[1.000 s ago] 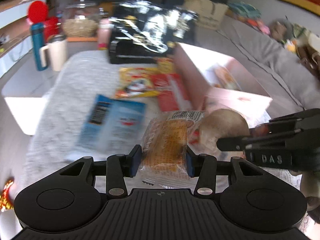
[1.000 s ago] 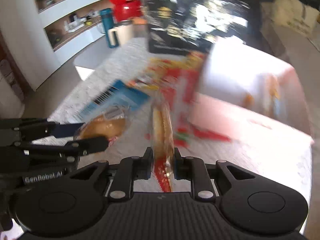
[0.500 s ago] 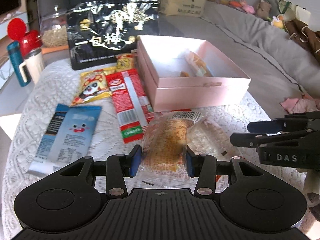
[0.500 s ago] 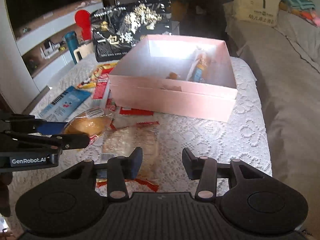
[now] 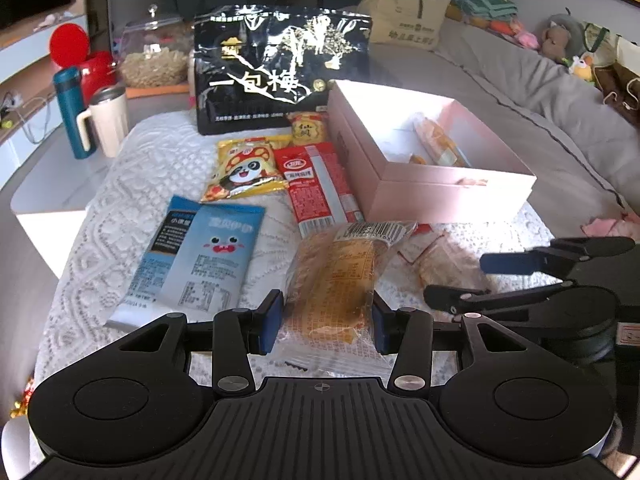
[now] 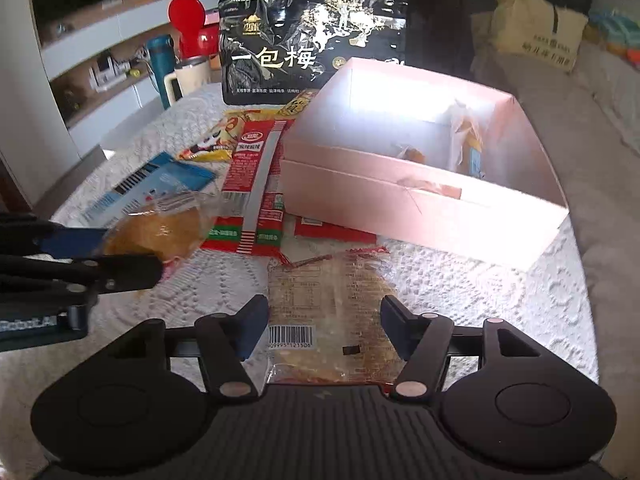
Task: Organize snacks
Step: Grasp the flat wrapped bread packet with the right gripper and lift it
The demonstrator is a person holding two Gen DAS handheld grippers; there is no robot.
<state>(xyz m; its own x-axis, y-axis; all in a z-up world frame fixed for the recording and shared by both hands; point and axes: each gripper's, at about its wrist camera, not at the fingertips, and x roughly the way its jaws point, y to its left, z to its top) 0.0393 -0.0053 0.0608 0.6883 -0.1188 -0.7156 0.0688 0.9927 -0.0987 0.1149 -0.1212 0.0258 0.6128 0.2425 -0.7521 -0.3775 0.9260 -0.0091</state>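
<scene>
the right gripper (image 6: 324, 332) has dropped its clear-wrapped pastry (image 6: 332, 312), jaws opening; the left gripper (image 5: 326, 316) pinches a bread packet (image 5: 336, 280); black bag (image 5: 280, 68) reads "一包梅".

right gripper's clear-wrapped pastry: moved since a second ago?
Yes. The pastry went from clamped upright to flat on the lace cloth, short of the pink box; right gripper opening.
</scene>
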